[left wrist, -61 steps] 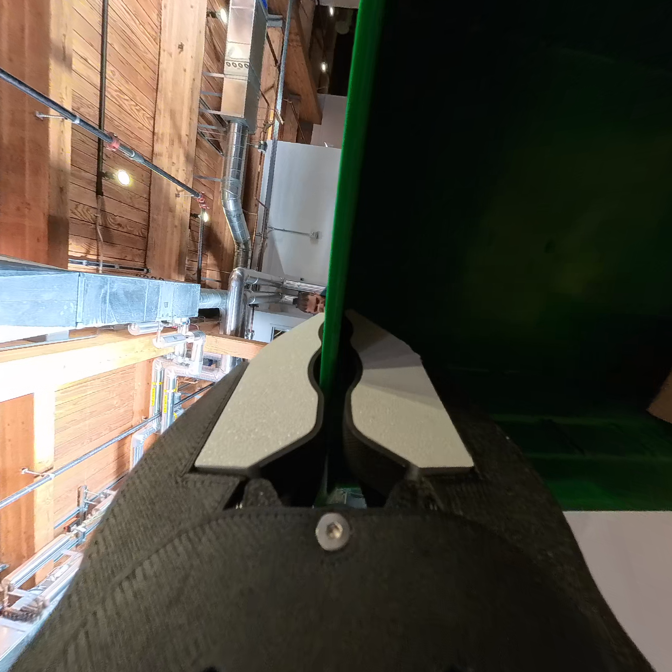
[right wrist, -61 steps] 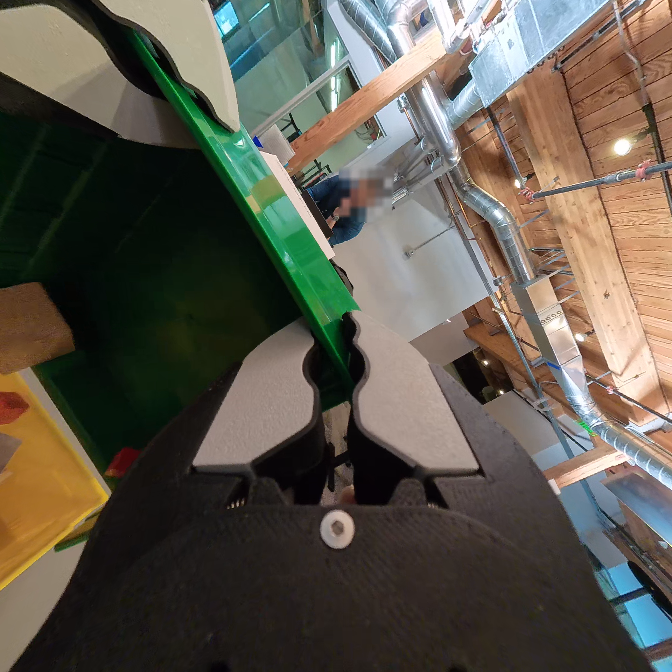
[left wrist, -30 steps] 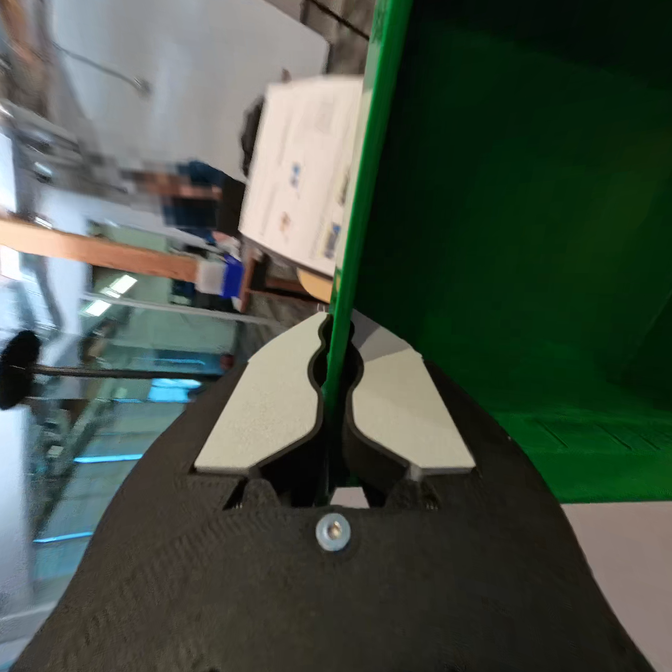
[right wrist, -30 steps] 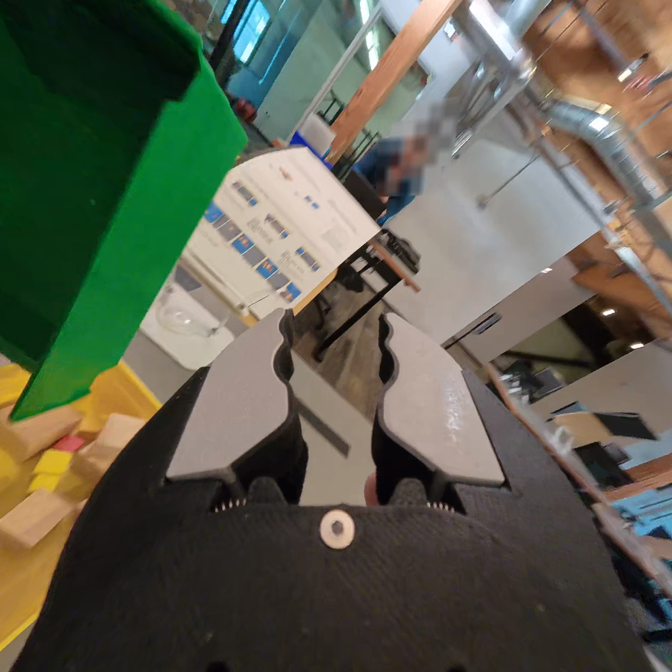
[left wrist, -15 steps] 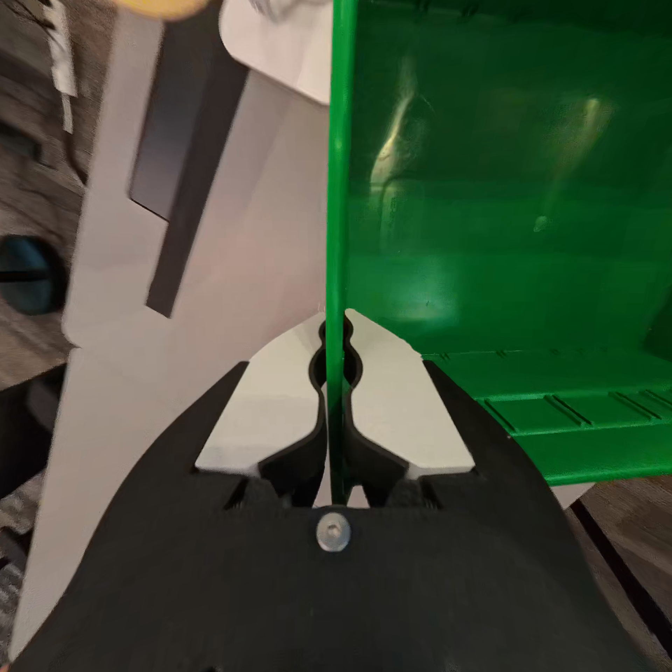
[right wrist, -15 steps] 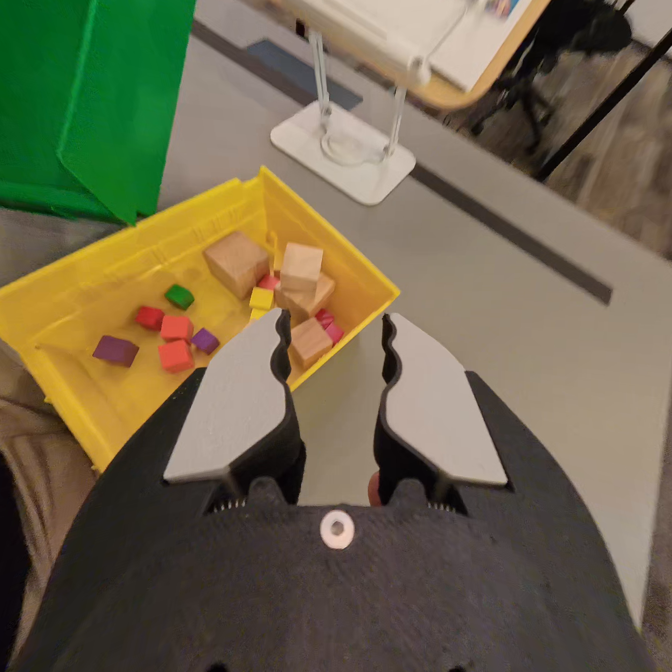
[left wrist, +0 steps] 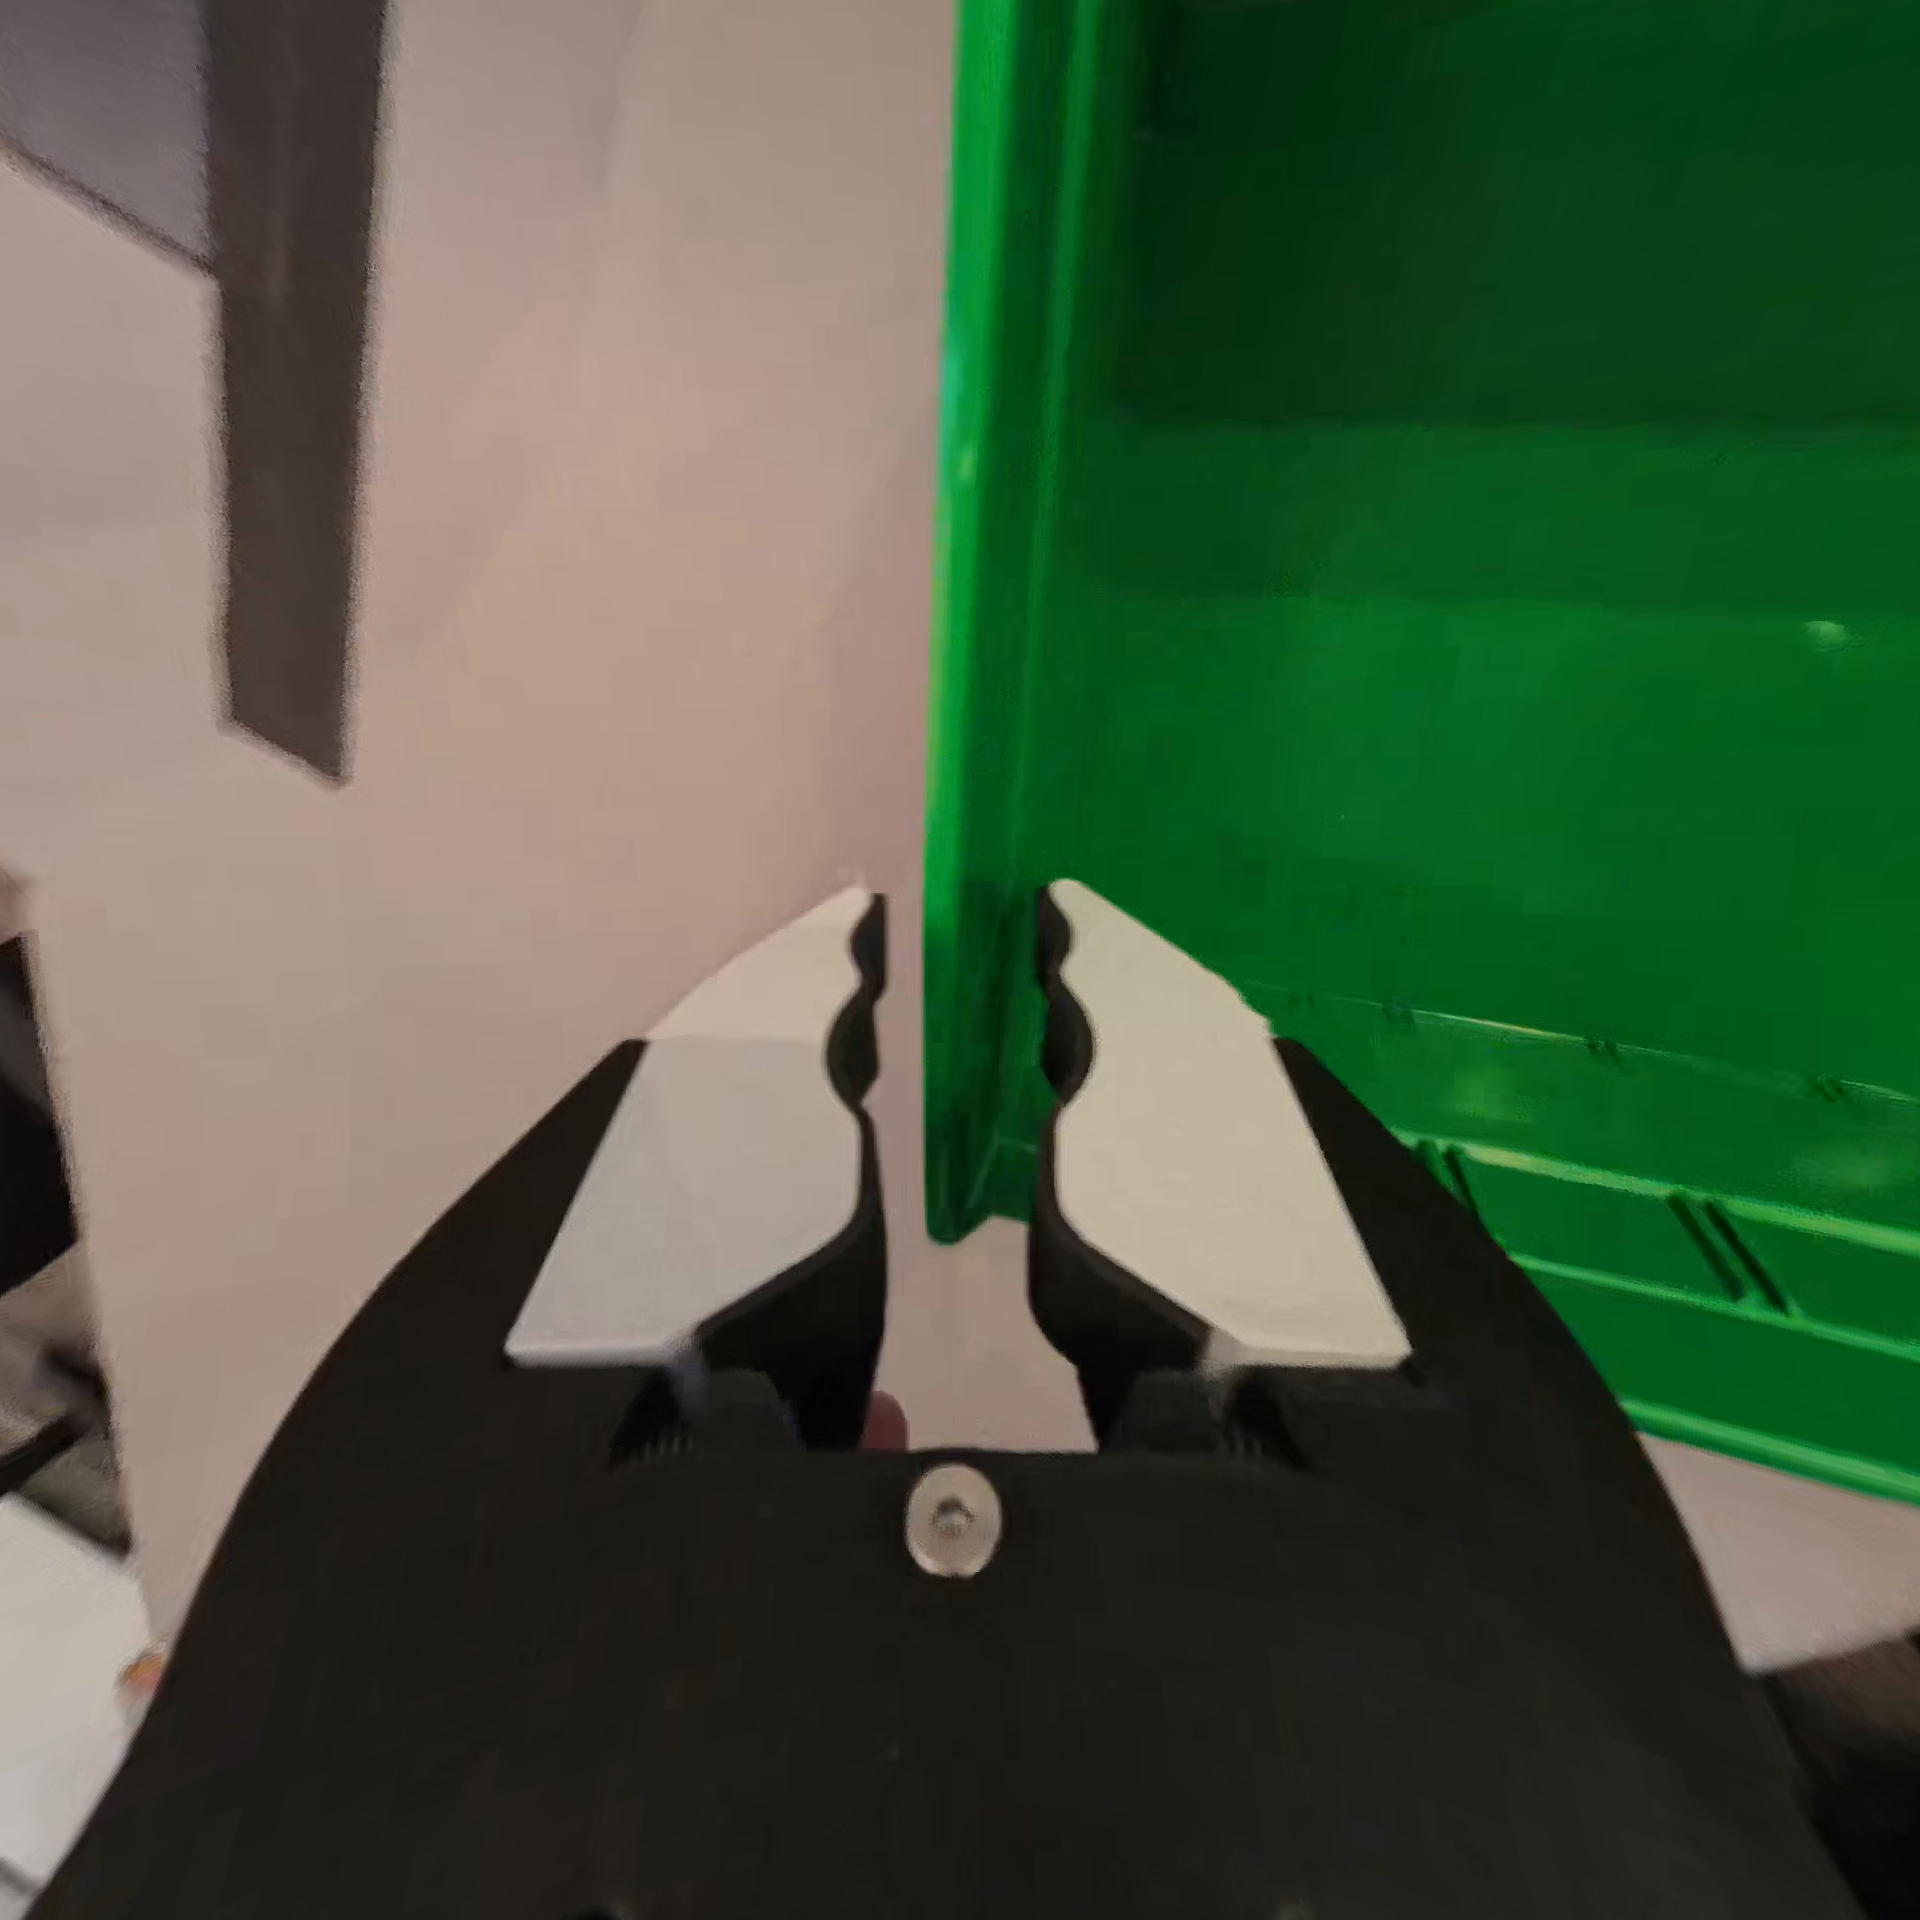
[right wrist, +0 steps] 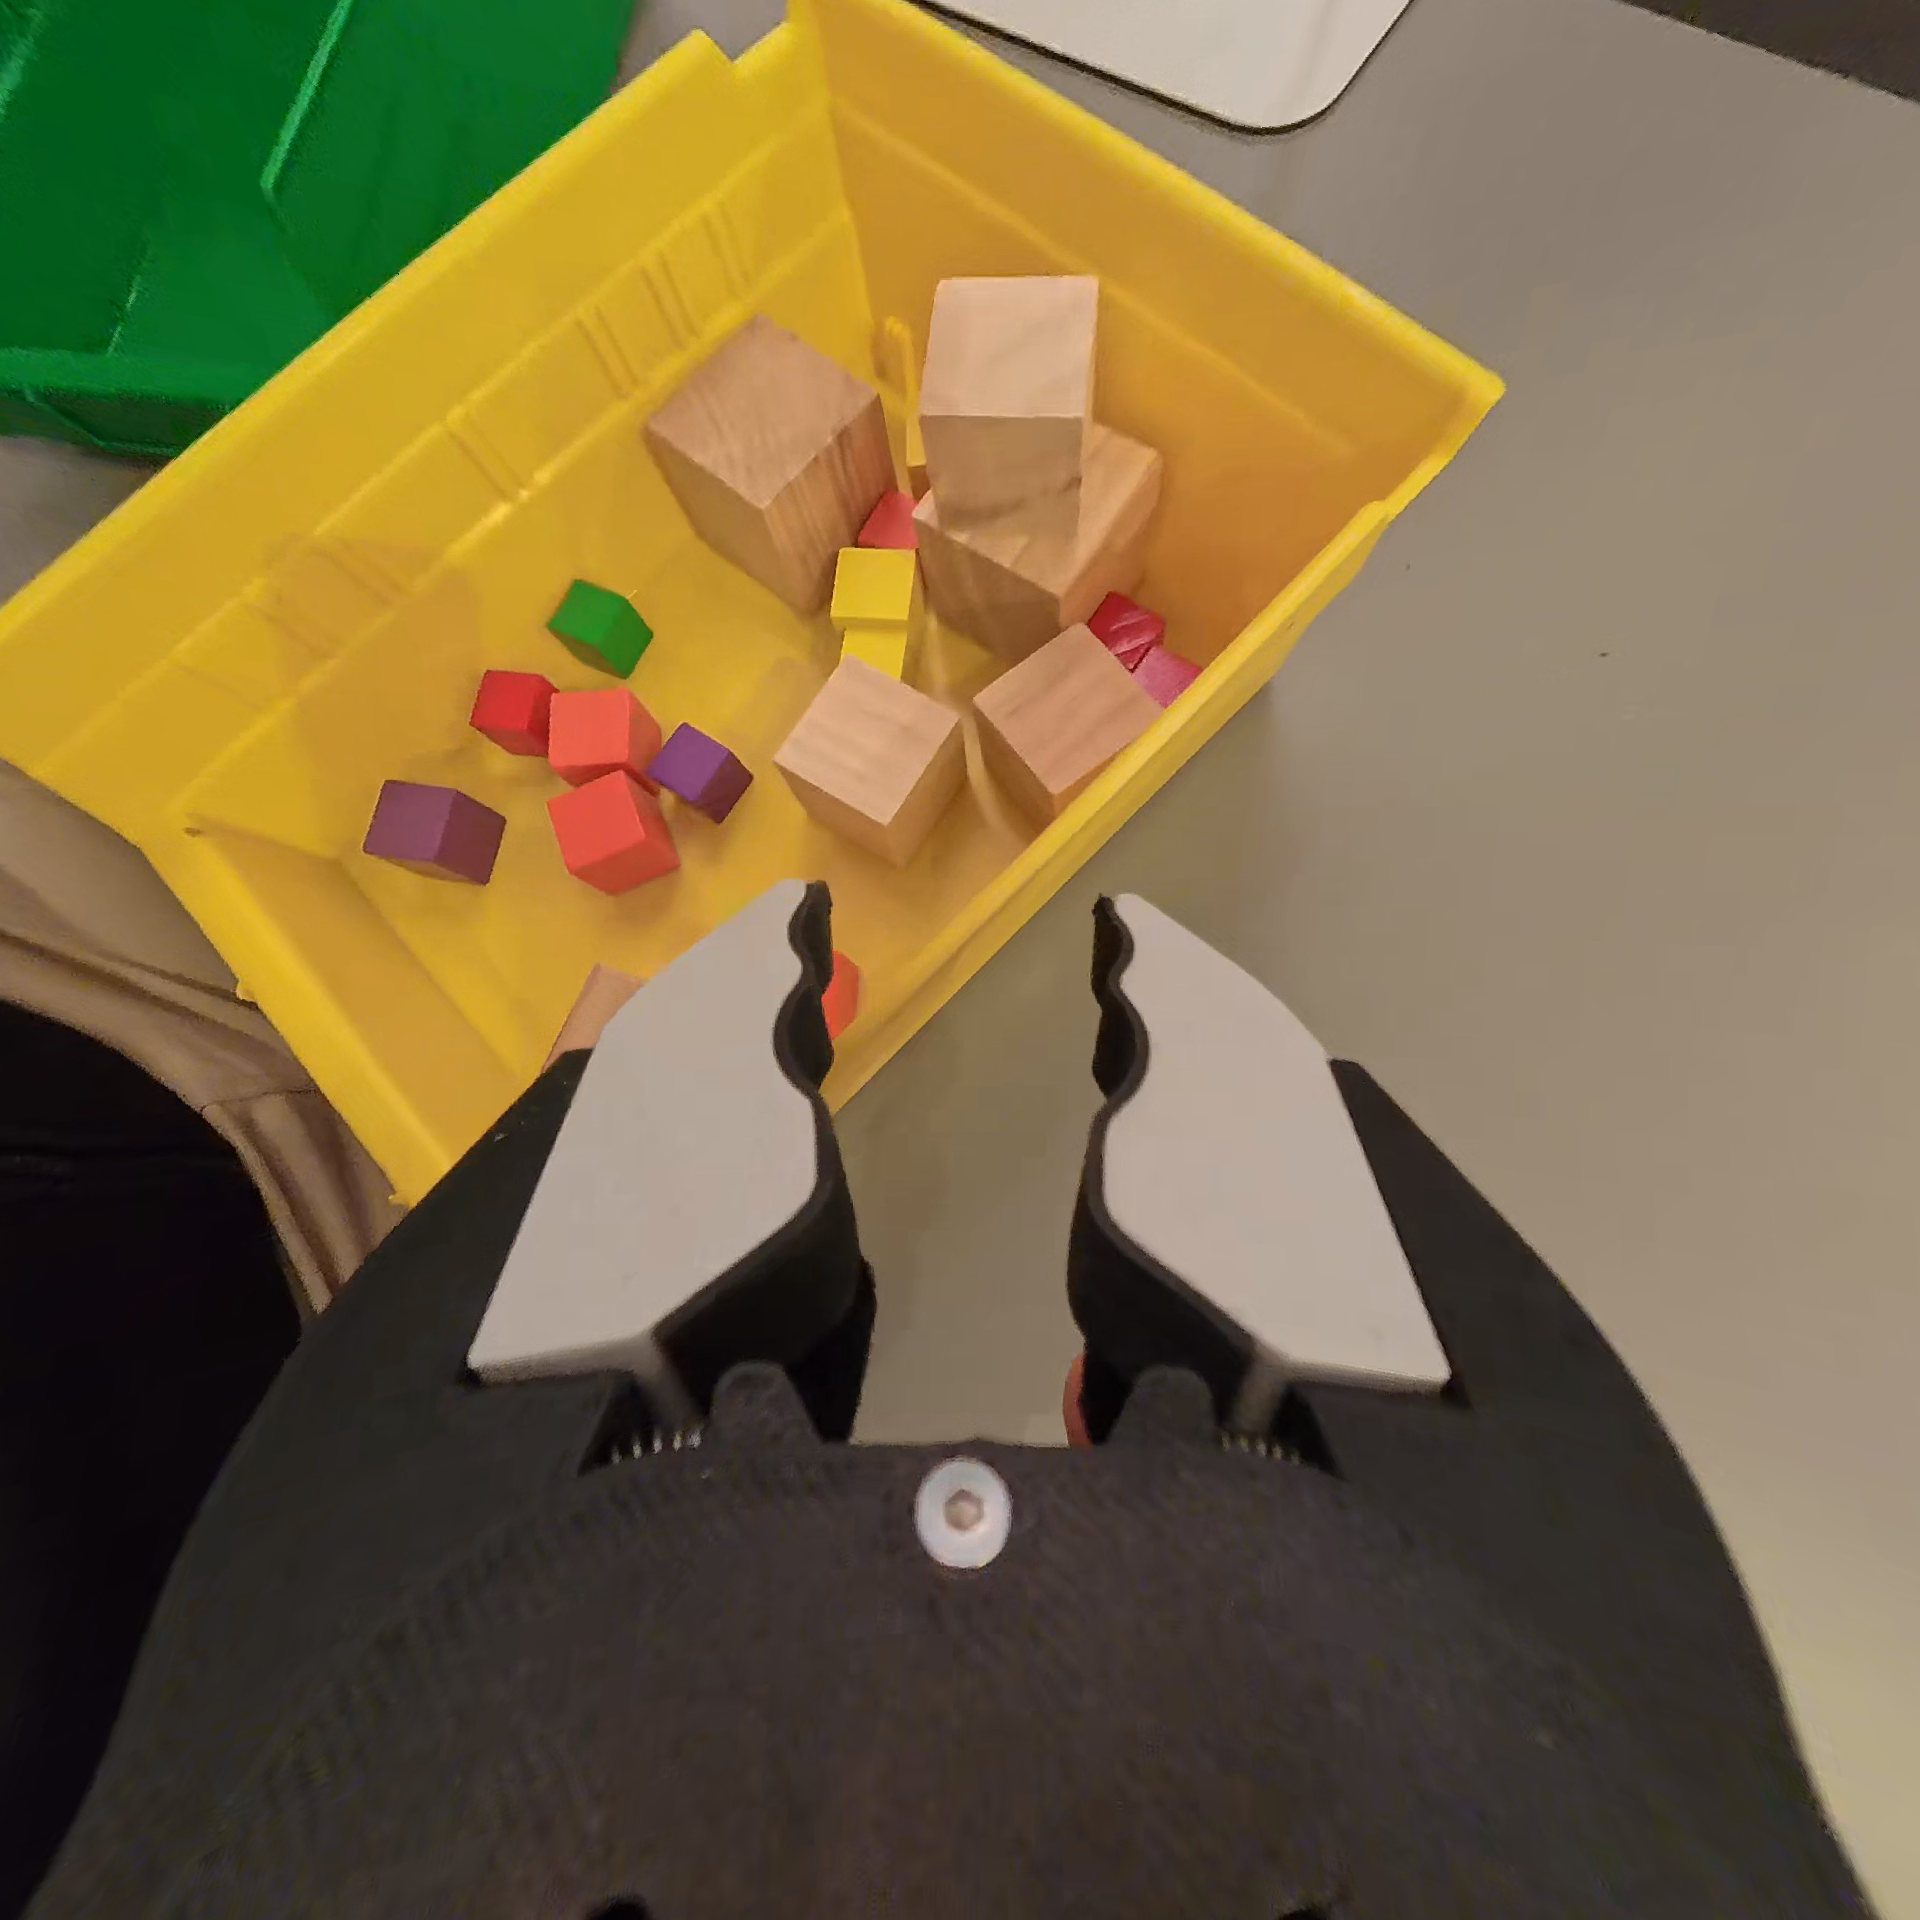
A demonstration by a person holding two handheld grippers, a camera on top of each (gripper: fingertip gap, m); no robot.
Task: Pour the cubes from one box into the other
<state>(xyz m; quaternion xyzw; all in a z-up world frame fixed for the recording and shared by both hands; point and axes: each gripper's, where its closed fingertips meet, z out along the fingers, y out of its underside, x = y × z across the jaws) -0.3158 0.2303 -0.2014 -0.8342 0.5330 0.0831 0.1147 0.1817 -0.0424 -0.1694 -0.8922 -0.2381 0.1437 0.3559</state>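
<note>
The empty green box [left wrist: 1455, 623] fills the right of the left wrist view and rests on the table. My left gripper [left wrist: 961, 904] is open, its fingers astride the box's side wall without pinching it. In the right wrist view the yellow box [right wrist: 1195, 208] holds several wooden cubes [right wrist: 769, 457] and small coloured cubes [right wrist: 603, 727]. My right gripper [right wrist: 956, 904] is open and empty, just above the yellow box's near right rim. A corner of the green box [right wrist: 208, 208] shows at the upper left.
The grey table [right wrist: 1610, 727] stretches to the right of the yellow box. A white base plate [right wrist: 1195, 52] lies beyond it. A dark strip [left wrist: 281, 416] crosses the table left of the green box. A person's clothing [right wrist: 125, 1143] is at the lower left.
My left gripper has opened and let go of the green box's wall, and the box has come down onto the table. My right gripper has tilted down and come closer to the yellow box.
</note>
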